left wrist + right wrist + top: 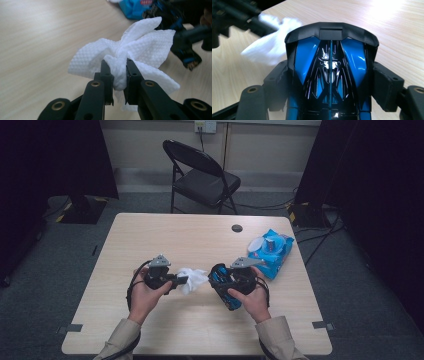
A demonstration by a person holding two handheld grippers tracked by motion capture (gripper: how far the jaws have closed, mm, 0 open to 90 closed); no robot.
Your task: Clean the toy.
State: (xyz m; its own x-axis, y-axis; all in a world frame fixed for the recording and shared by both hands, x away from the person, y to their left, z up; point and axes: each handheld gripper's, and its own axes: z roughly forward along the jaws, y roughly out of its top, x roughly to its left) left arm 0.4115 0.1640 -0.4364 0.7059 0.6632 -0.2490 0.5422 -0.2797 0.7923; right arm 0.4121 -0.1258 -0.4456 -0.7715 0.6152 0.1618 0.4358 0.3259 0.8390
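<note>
Wet wipe [130,52] and toy car [329,75] held above the surface [200,240].
Left gripper [181,280] jaws pinch the bunched wipe; right gripper [223,285] jaws, set wide, clamp the blue-black car's sides, near the wipes pack [272,251].

I read this as a recording studio or lab: black curtains [55,155], grey carpet [45,285], folding chair [202,175], floor cables [320,237], taped marks around one bare surface [165,232].

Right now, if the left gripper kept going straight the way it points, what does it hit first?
Probably the toy car held in the right gripper. The left gripper, shut on a wipe, points at it; the gap is hard to judge.
</note>
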